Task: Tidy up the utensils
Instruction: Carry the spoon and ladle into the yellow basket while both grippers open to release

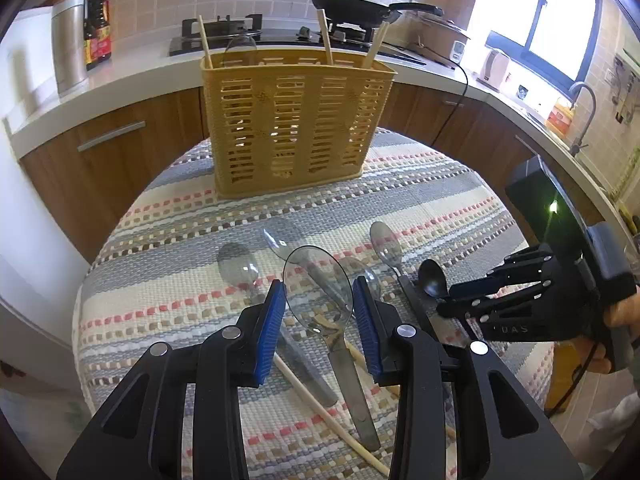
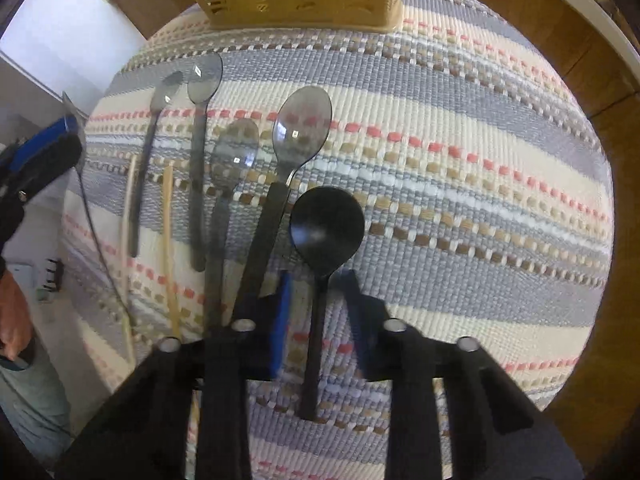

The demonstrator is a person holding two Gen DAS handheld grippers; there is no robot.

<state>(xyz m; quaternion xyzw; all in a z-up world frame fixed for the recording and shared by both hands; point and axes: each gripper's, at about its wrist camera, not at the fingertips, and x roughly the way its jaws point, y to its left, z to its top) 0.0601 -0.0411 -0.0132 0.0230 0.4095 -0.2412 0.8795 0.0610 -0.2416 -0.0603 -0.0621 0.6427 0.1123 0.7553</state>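
Observation:
A yellow slotted utensil basket (image 1: 294,120) stands at the far side of the round table and holds chopsticks and a clear spoon. My left gripper (image 1: 320,300) has a clear grey spoon (image 1: 320,292) between its blue pads; the jaws stand wide, so it looks open. Several clear spoons (image 1: 236,266) and chopsticks (image 1: 320,404) lie on the cloth below. My right gripper (image 2: 316,292) is open astride the handle of a black spoon (image 2: 326,228) lying on the cloth. It also shows in the left wrist view (image 1: 460,300).
A striped woven cloth (image 2: 460,168) covers the table. Clear spoons (image 2: 302,128) and chopsticks (image 2: 170,240) lie left of the black spoon. Kitchen counter (image 1: 132,76), stove with a pan (image 1: 352,4), a steel canister and a bottle stand behind.

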